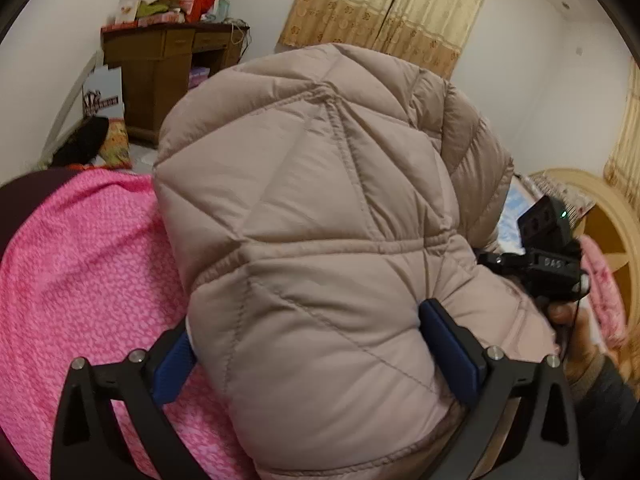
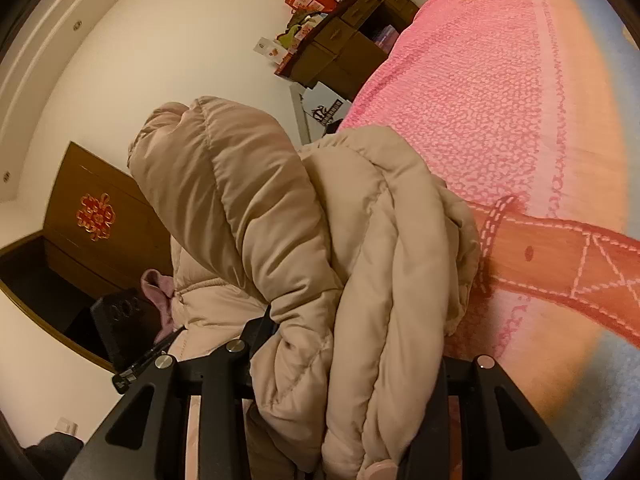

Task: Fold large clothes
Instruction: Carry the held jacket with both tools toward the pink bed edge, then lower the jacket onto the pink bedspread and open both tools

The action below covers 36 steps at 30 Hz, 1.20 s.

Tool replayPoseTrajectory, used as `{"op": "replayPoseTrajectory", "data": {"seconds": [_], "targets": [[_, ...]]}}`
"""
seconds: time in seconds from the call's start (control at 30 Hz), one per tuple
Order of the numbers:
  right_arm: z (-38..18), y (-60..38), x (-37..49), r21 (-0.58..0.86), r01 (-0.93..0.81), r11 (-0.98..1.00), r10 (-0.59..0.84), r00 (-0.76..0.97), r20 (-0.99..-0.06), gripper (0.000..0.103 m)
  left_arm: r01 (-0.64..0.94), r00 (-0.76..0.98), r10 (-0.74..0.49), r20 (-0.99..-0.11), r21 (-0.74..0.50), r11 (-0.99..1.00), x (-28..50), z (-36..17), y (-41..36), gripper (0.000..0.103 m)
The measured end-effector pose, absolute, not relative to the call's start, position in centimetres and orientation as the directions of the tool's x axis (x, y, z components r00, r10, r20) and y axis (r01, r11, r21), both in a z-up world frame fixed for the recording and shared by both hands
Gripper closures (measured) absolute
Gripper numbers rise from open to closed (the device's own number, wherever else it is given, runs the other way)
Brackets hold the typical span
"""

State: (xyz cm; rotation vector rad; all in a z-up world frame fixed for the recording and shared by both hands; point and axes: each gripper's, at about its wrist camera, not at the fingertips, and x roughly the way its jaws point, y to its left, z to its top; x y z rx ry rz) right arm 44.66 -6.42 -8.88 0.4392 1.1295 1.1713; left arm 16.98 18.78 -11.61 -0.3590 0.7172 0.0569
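Observation:
A beige quilted down jacket (image 1: pixel 316 216) is bunched up and held above the pink bed blanket (image 1: pixel 80 280). My left gripper (image 1: pixel 308 344) is shut on a thick puffy fold of it, blue pads (image 1: pixel 448 344) pressing both sides. In the right wrist view the same jacket (image 2: pixel 320 248) hangs bundled between my right gripper's (image 2: pixel 352 368) black fingers, which are shut on its layered folds. The right gripper's body (image 1: pixel 548 256) shows at the jacket's far right edge in the left wrist view, held by a hand.
A pink patterned blanket (image 2: pixel 500 120) covers the bed. A brown wooden desk (image 1: pixel 168 68) piled with boxes and bags stands by the wall. Beige curtains (image 1: pixel 384 8) hang behind. A round wooden headboard (image 1: pixel 608 232) is at the right. A dark wooden cabinet (image 2: pixel 96 232) stands at left.

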Motion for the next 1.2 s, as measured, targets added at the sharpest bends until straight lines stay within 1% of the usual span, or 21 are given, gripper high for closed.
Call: {"op": "replayPoseTrajectory", "data": {"seconds": [0.13,0.33,0.43,0.5,0.63,0.9,0.97,1.0,1.03,1.13,1.2], "targets": [[-8.9,-6.2,44.5,0.755,-0.506,0.418,0.867,-0.026,-0.497,0.06,-0.185,0.751,-0.035,-0.659,-0.261,0.947,17.0,-11.6,18.4,0.0],[-10.2,-6.6,44.6,0.771,-0.474,0.425,0.869,-0.023,-0.494,0.057,-0.172,0.754,-0.001,-0.657,-0.199,0.965,17.1,-12.3,18.1,0.0],[-11.0,-6.7,44.5,0.782,-0.451,0.43,0.872,-0.017,-0.489,0.054,-0.177,0.756,0.002,-0.655,-0.201,0.964,17.2,-12.9,18.4,0.0],[-11.4,-6.8,44.4,0.78,-0.448,0.437,0.871,-0.007,-0.492,0.054,-0.18,0.76,0.02,-0.65,-0.18,0.967,17.2,-13.1,18.2,0.0],[-11.0,-6.4,44.1,0.755,-0.461,0.465,0.855,0.012,-0.519,0.054,-0.18,0.755,0.002,-0.656,-0.205,0.962,17.5,-13.8,18.8,0.0],[-10.7,-5.8,43.6,0.736,-0.472,0.485,0.846,0.041,-0.532,0.054,-0.2,0.759,0.026,-0.651,-0.196,0.96,17.8,-13.8,18.9,0.0],[-10.4,-5.9,43.5,0.741,-0.458,0.491,0.844,0.039,-0.535,0.051,-0.218,0.753,0.047,-0.656,-0.182,0.959,17.3,-13.2,18.6,0.0],[-10.0,-5.9,43.3,0.738,-0.453,0.5,0.841,0.048,-0.539,0.048,-0.229,0.751,0.064,-0.657,-0.168,0.959,16.6,-12.7,17.8,0.0],[-9.8,-6.1,43.0,0.734,-0.453,0.505,0.838,0.056,-0.542,0.043,-0.243,0.749,0.089,-0.657,-0.146,0.959,16.2,-12.1,17.5,0.0],[-8.5,-6.9,42.0,0.711,-0.457,0.535,0.826,0.102,-0.555,0.035,-0.255,0.761,0.173,-0.625,-0.043,0.966,14.9,-10.1,16.1,0.0],[-7.6,-7.1,41.4,0.701,-0.458,0.547,0.819,0.119,-0.562,0.035,-0.258,0.768,0.203,-0.608,-0.004,0.966,14.1,-9.1,15.5,0.0]]}}
